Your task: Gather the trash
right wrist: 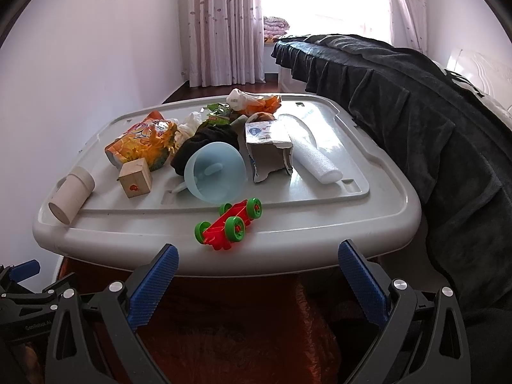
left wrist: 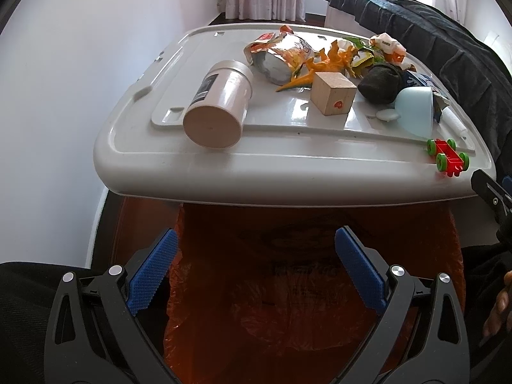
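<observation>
The grey lid [left wrist: 198,172] covers the far part of the orange bag [left wrist: 272,288] below it, and the print on that bag is too dim to read. Behind the blue bowl [right wrist: 215,172], the dark cloth [right wrist: 208,142] is half hidden. The torn carton [right wrist: 267,147] blocks the near side of the foam roll [right wrist: 315,156]. The jar [left wrist: 220,102] label is too blurred to read.

One legible marking: "GenRobot AI", embossed on the black body of the left gripper [right wrist: 35,323], right wrist view. Print on the orange bag [left wrist: 300,268], snack packet [right wrist: 144,144] and torn carton [right wrist: 267,145] is unreadable.
</observation>
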Demonstrator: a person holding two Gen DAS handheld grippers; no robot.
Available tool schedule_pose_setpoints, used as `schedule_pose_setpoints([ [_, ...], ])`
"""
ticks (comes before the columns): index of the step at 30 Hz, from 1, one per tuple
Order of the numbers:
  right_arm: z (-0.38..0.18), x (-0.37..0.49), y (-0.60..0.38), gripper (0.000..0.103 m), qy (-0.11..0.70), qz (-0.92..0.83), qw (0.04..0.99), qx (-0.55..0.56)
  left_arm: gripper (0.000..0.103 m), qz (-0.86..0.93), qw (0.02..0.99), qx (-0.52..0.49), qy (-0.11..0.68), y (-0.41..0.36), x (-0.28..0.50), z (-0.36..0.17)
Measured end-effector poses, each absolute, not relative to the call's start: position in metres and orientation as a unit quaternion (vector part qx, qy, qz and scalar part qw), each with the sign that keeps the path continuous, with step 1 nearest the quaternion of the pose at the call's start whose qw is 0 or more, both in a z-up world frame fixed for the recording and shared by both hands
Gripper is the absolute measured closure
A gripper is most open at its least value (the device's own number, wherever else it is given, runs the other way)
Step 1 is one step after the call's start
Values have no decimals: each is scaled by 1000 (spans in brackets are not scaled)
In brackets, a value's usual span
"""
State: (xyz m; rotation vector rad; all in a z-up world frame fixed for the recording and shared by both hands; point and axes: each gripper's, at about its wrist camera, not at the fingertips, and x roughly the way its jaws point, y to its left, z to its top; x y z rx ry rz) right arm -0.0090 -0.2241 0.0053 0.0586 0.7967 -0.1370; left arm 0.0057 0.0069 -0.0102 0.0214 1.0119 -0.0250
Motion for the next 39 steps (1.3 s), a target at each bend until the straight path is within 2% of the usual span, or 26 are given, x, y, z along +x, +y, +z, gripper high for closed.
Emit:
schedule_pose_setpoints([
  [39, 3, -8, -225, 4, 388, -68, 918, 31, 7, -3, 882, 8, 472, 9, 5, -2],
])
